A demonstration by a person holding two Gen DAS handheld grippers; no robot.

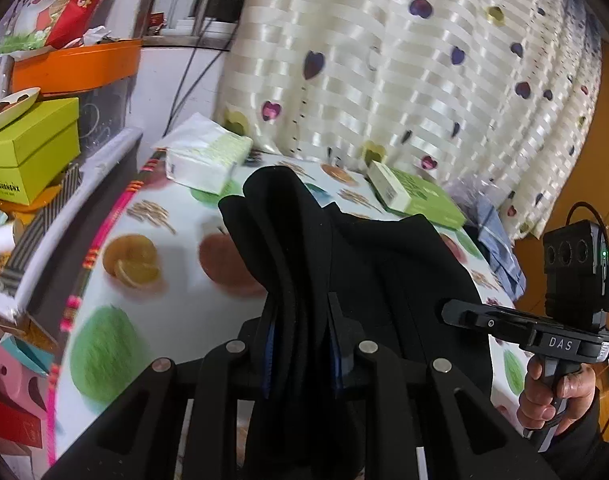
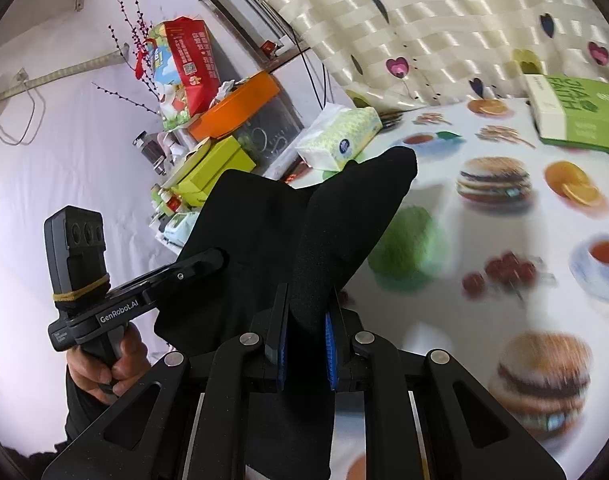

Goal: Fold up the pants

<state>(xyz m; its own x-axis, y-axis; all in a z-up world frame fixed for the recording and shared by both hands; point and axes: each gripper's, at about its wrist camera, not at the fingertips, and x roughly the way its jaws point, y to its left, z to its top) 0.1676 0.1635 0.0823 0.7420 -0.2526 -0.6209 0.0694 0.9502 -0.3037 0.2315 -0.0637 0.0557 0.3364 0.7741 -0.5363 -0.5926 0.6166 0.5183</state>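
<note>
- I am clamping my left gripper [image 1: 300, 344] down on a thick bunched fold of the black pants [image 1: 344, 248]; the jaws are nearly closed, with cloth filling the gap.
- I am pinching my right gripper [image 2: 308, 336] on another bunch of the same pants [image 2: 264, 232], jaws parted only by the fabric's thickness.
- The pants are hanging between both grippers, lifted above the printed tablecloth [image 1: 152, 240], with a free end poking toward 12 o'clock in each wrist view.
- Risk: the thick bunch could be slipping out of the narrow pads if I pull the two grips apart too hard.
- Risk: the dangling cloth could be sweeping the tissue pack [image 2: 340, 136] at 11 o'clock or the green box [image 2: 576, 112] at 2 o'clock.
- Legible writing: "DAS" on the right handle [image 1: 560, 344], "GenRobot.AI" on the left handle [image 2: 118, 312]; the lime box [image 1: 28, 148] label is too small to read reliably.
</note>
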